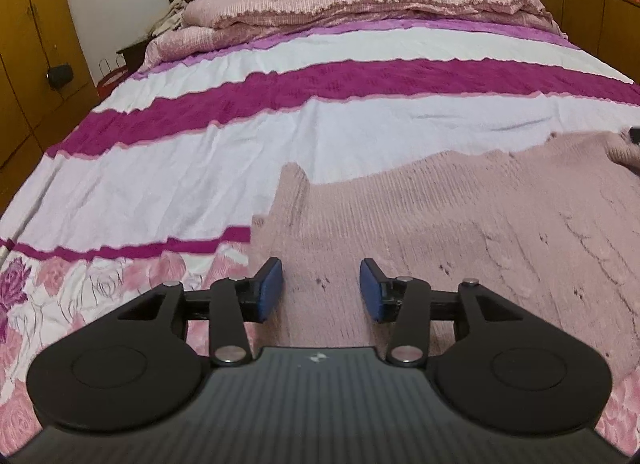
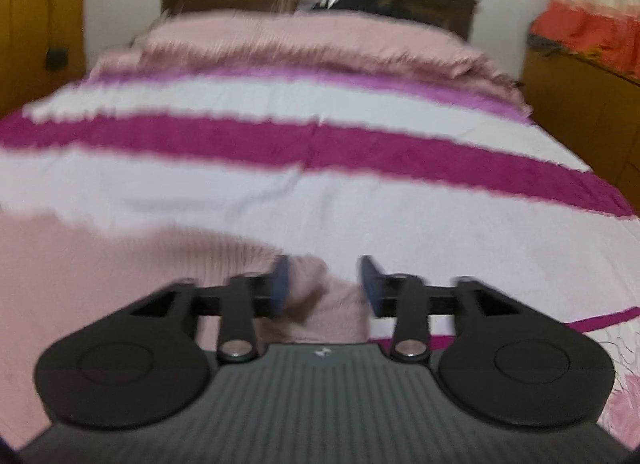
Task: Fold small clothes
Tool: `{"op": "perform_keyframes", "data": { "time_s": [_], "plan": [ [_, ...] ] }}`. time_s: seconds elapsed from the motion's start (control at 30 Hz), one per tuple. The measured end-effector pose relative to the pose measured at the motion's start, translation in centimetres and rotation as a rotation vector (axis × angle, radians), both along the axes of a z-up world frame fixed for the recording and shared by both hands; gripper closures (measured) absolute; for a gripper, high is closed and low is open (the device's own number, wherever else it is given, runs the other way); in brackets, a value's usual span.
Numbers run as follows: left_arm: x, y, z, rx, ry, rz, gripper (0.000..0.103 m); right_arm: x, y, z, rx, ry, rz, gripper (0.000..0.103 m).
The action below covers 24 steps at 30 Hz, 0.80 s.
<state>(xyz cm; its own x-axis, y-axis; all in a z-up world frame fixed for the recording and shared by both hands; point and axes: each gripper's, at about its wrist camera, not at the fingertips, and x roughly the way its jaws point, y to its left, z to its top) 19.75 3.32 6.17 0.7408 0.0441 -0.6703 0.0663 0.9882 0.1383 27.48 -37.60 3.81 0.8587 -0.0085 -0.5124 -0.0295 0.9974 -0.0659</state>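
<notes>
Knitwear lies flat on the striped bedspread [image 1: 200,168]: a pale pink ribbed sweater [image 1: 460,224] spread over the white band, on the near side of the wide magenta stripe [image 1: 320,84]. Left gripper [image 1: 321,290] hangs over the sweater's left part with its blue pads [image 1: 270,288] apart and nothing clamped; the fabric shows between them, the knit's edge just beside the left pad. Right gripper [image 2: 325,286], seen through blur, also stands apart, a bunched fold of the sweater [image 2: 308,296] rising between its pads against the left one; whether it touches is unclear. The knit shows vertical ribs and thin dark creases.
</notes>
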Motion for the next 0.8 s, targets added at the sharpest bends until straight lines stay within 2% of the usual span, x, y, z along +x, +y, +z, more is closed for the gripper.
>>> {"op": "perform_keyframes", "data": {
  "time_s": [0.07, 0.17, 0.33, 0.47, 0.6, 0.8],
  "plan": [
    [0.4, 0.0, 0.2, 0.005, -0.013, -0.001, 0.052, -1.0, 0.2, 1.1, 0.019, -0.037, 0.024, 0.048],
    [1.3, 0.1, 0.0, 0.004, -0.021, 0.004, 0.052, -2.4, 0.6, 2.0, 0.053, -0.043, 0.09, 0.048],
    [2.7, 0.6, -1.1, 0.02, -0.024, 0.04, 0.052, -3.0, 1.6, 0.1, 0.091, 0.068, 0.191, 0.048],
    [3.8, 1.9, -1.7, -0.04, -0.004, 0.074, 0.048, -1.5, 2.0, -2.6, 0.086, 0.164, 0.123, 0.048],
    [4.4, 3.1, -2.1, -0.091, 0.01, 0.107, 0.04, -1.2, 2.0, -3.3, 0.13, 0.127, 0.069, 0.048],
    [3.1, 3.8, -1.1, -0.131, 0.026, 0.126, 0.04, -2.4, 2.4, -2.2, 0.166, 0.106, 0.009, 0.047]
  ]
}}
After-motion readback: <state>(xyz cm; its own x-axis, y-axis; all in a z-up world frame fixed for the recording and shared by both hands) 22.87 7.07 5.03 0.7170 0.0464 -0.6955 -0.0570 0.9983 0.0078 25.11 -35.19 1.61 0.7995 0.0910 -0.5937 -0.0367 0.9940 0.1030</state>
